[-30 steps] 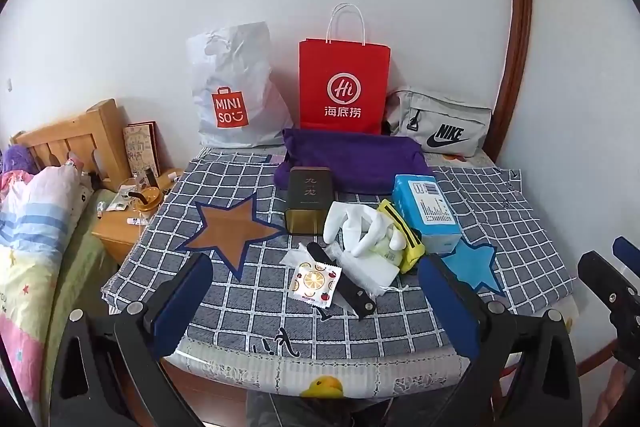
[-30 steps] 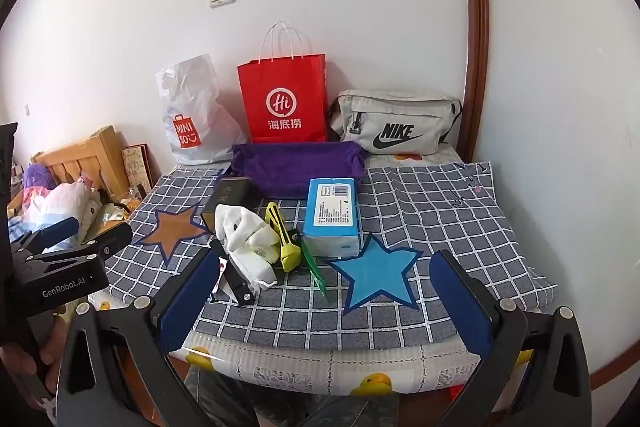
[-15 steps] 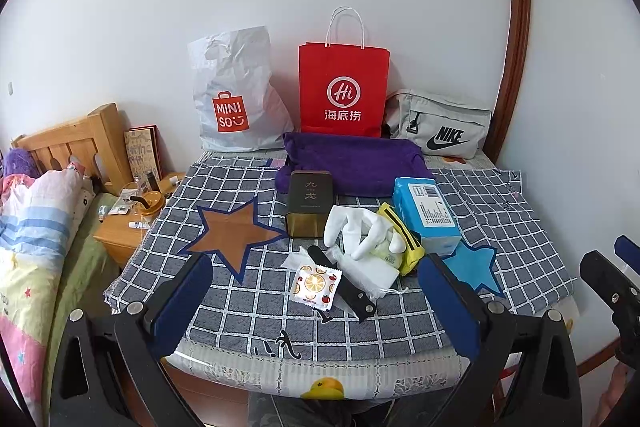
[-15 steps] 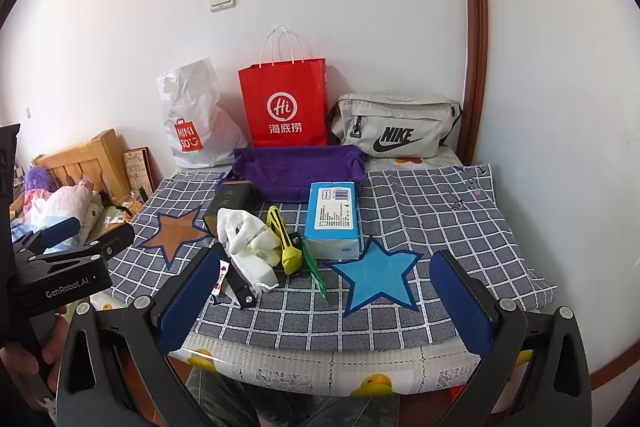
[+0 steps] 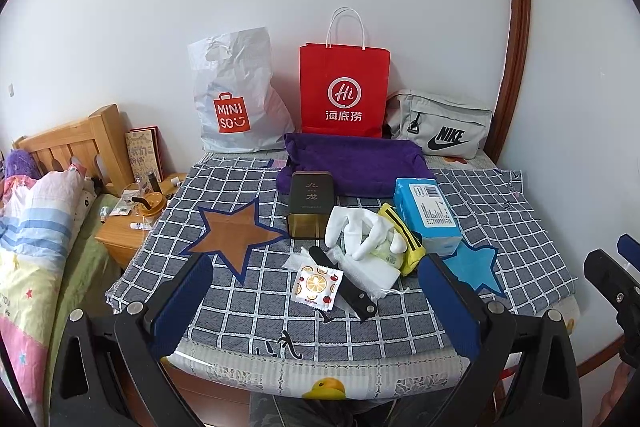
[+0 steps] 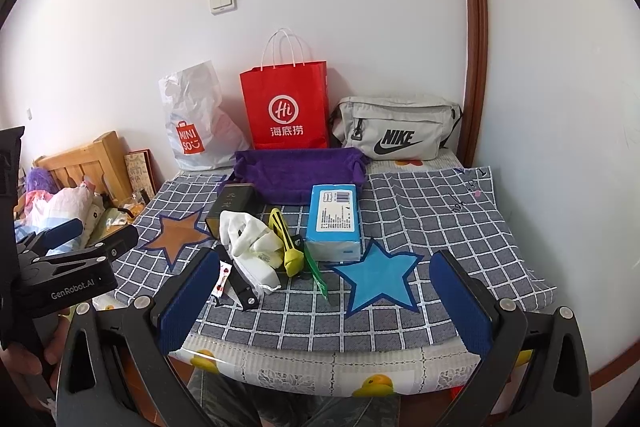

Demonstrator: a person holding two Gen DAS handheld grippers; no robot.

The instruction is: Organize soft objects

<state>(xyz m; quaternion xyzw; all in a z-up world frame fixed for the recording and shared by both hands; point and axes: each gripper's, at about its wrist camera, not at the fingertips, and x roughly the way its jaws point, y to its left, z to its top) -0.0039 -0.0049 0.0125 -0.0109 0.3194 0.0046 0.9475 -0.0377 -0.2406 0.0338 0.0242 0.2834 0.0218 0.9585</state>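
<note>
On the checked tablecloth [image 5: 500, 211] lies a pile: white gloves [image 5: 360, 227] [image 6: 248, 231], a white tissue pack [image 5: 372, 271], a yellow pouch [image 5: 404, 235] [image 6: 286, 239], a blue tissue pack [image 5: 426, 213] [image 6: 334, 219], a fruit-print packet [image 5: 316, 285] and a folded purple towel [image 5: 354, 163] [image 6: 298, 173] behind. My left gripper [image 5: 316, 301] is open and empty, short of the front edge. My right gripper [image 6: 322, 301] is open and empty too, to the right of it.
A dark tin [image 5: 310, 203], a black knife-like tool [image 5: 344, 285] and a green strip [image 6: 316, 273] lie in the pile. A red paper bag [image 5: 344, 93], white Miniso bag [image 5: 236, 99] and grey Nike pouch [image 5: 438, 125] stand at the wall. Bed [image 5: 32, 227] and nightstand [image 5: 128, 231] are left.
Both views have drifted slightly down and back; the table objects sit a little lower in frame. Both grippers stay open and nothing on the table has moved.
</note>
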